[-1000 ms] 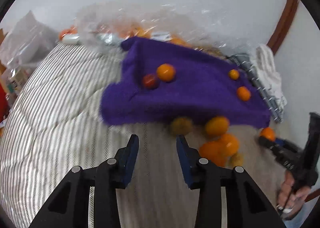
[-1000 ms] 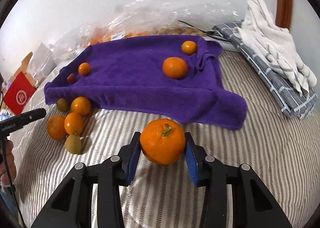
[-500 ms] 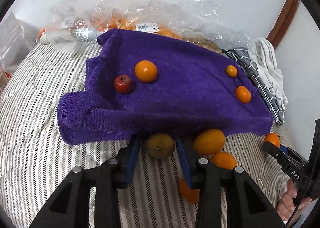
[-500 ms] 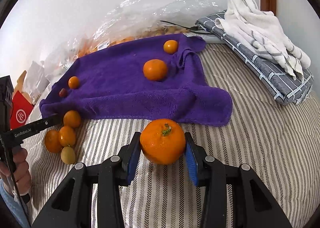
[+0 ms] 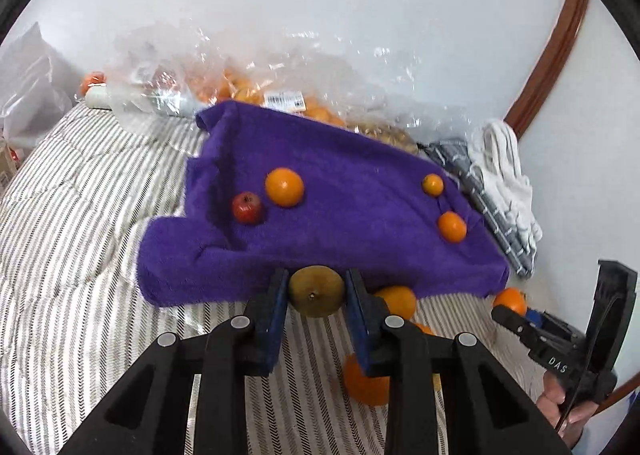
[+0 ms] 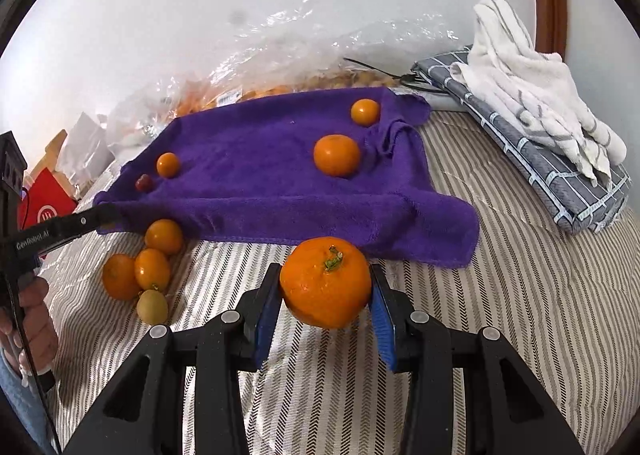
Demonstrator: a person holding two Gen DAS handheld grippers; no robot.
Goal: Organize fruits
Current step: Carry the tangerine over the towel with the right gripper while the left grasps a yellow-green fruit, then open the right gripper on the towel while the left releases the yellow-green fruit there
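Note:
A purple towel [image 5: 340, 215] lies on the striped bedding [image 5: 80, 255]. A small red fruit [image 5: 247, 208] and three oranges, one of them [image 5: 284, 187] beside the red fruit, rest on it. At the towel's near edge my left gripper [image 5: 316, 287] is closing, and its pads touch both sides of a greenish-brown fruit [image 5: 317, 293]. More oranges [image 5: 396, 301] lie on the bedding just right of it. My right gripper [image 6: 324, 295] is shut on a large orange with a green stem [image 6: 326, 282], held just above the bedding in front of the towel [image 6: 260, 175].
Three loose oranges [image 6: 152, 269] and a yellow-green fruit [image 6: 152, 306] lie left of the right gripper. Clear plastic bags of fruit [image 5: 248, 87] sit against the wall behind the towel. Folded grey and white cloths [image 6: 540, 115] lie at the right. A red box [image 6: 46, 207] stands at the far left.
My left gripper has moved up to the towel's near edge and its jaws have narrowed around the greenish-brown fruit. The right gripper keeps its hold on the large orange.

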